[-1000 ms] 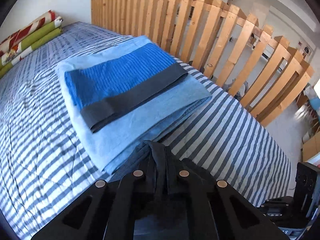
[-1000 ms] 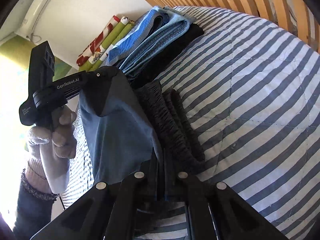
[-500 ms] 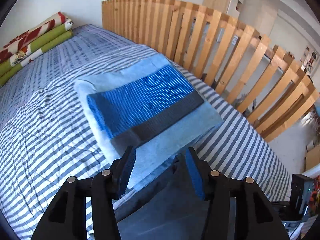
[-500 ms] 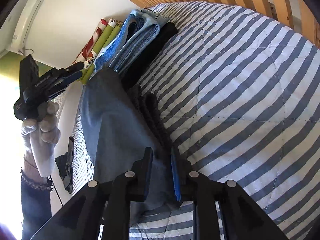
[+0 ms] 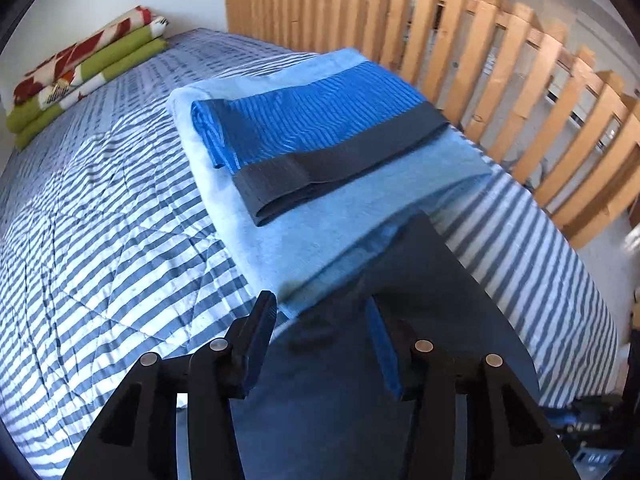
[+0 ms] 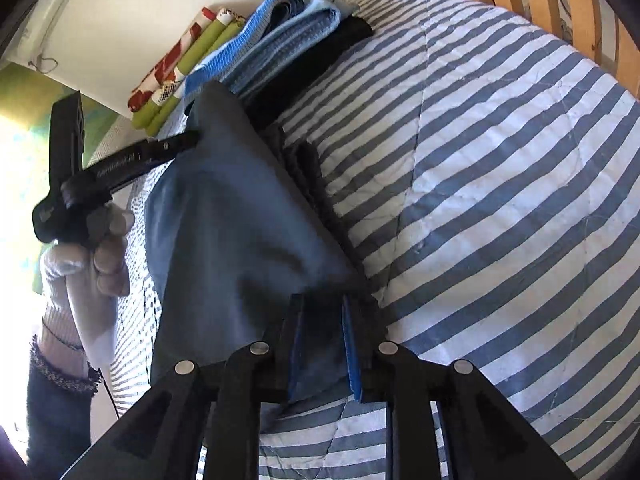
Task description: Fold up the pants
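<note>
Now | left gripper jaws apart — right gripper apart | pants edge touches folded stack

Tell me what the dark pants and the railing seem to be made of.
Pants: thin, smooth woven cloth, matte dark blue, judging by its soft folds; the fibre is unclear. Railing: light wood slats, seemingly unpainted, with knots showing.
</note>
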Tool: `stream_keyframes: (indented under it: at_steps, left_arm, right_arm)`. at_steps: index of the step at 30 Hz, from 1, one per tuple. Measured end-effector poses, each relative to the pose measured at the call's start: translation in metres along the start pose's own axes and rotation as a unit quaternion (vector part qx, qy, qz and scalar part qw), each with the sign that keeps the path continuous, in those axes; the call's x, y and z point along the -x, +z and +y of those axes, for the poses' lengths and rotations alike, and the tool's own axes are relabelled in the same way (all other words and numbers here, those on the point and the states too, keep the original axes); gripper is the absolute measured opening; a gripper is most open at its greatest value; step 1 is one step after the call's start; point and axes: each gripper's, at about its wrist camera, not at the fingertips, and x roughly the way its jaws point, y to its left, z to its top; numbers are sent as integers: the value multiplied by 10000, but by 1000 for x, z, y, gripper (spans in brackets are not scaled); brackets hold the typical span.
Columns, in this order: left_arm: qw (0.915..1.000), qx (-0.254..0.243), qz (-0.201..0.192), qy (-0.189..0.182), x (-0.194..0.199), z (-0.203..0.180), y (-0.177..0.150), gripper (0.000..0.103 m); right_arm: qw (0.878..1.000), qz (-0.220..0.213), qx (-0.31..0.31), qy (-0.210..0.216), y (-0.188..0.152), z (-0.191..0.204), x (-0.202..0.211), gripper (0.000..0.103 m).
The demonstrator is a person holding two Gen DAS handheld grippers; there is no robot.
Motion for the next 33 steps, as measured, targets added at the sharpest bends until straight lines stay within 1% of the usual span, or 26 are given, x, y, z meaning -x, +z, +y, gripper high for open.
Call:
stream_keyframes:
  at_steps: [1,3,6,7,8,9,10,11,12,13,15,16,17,18,20,21,23,24,25,26,27,28,29,31,32,33]
  left_arm:
    - [9999,123,-11,51,0,5,3,51]
    - [9992,253,-302,88,18,16,2,51]
    - [9975,403,-582,-51,56,34,-13,51]
    - [9967,497,-614,-191,68,40,-23,51]
    - [9956,641,-579,-358,78,46,-37,51]
    - [9938,825,-489,-556,85,53,-54,53]
    - [9911,1018,-375,-767,90,60,-72,55]
    - [9877,1222,-234,-945,92,64,-96,62]
    - [9841,1419,-76,-1069,92,64,-121,65]
    - [9804,1571,165,-1174,88,63,-145,65]
    - [9757,1658,488,-1348,82,50,-183,65]
    - [9758,1628,574,-1341,81,41,-201,65]
    - [9770,1598,571,-1290,83,34,-213,65]
    - [9800,1515,526,-1181,83,26,-224,68]
    - [9895,1209,466,-647,82,8,-245,70]
    - [9916,1017,613,-504,76,0,-252,70]
    - [9972,460,523,-265,82,-16,-260,71]
    - [9969,454,529,-361,87,-16,-260,71]
    - [9953,644,469,-546,93,-10,-258,71]
    - [9924,946,363,-697,99,-1,-256,73]
    - [9893,1214,315,-745,100,7,-255,78]
    - [9848,1505,316,-814,98,15,-255,79]
    - [9786,1769,402,-968,92,21,-257,79]
    - [9706,1968,659,-1215,77,20,-263,79]
    - [9730,1946,476,-1149,80,16,-265,81]
    - [9751,1857,456,-1124,80,10,-266,80]
  right_arm:
    - [10000,4,-39,53,1,-2,2,18]
    - [9998,-152,-83,52,2,-5,11,18]
    - [9984,-540,106,-132,4,-1,23,18]
    - [9981,-587,146,-132,7,0,23,22]
    - [9980,-606,138,-124,9,-1,21,25]
    - [9982,-589,89,-101,12,-3,18,34]
    - [9985,-548,40,14,13,-5,16,40]
    - [9987,-470,7,187,15,-7,13,42]
    - [9986,-396,2,341,16,-8,10,44]
    - [9985,-343,24,436,17,-7,7,48]
    - [9988,-291,175,356,16,-3,1,53]
    - [9989,-266,270,280,16,1,-2,53]
    - [9988,-232,378,195,15,4,-6,54]
    - [9987,-194,471,89,15,6,-10,56]
    - [9984,-90,550,2,15,9,-17,57]
    - [9983,-83,565,66,16,8,-18,58]
    - [9982,-74,568,188,20,8,-21,61]
    - [9983,-69,517,277,22,5,-22,62]
    - [9982,-68,471,357,23,3,-24,62]
    - [9981,-80,419,439,23,0,-24,62]
    - [9980,-79,403,479,23,-1,-25,62]
    - [9979,-76,422,479,22,0,-25,63]
    - [9977,-70,481,472,22,1,-25,64]
    - [9970,-50,608,469,20,1,-24,64]
    - [9968,-22,625,499,20,2,-24,64]
    - [9965,31,627,553,20,0,-23,64]
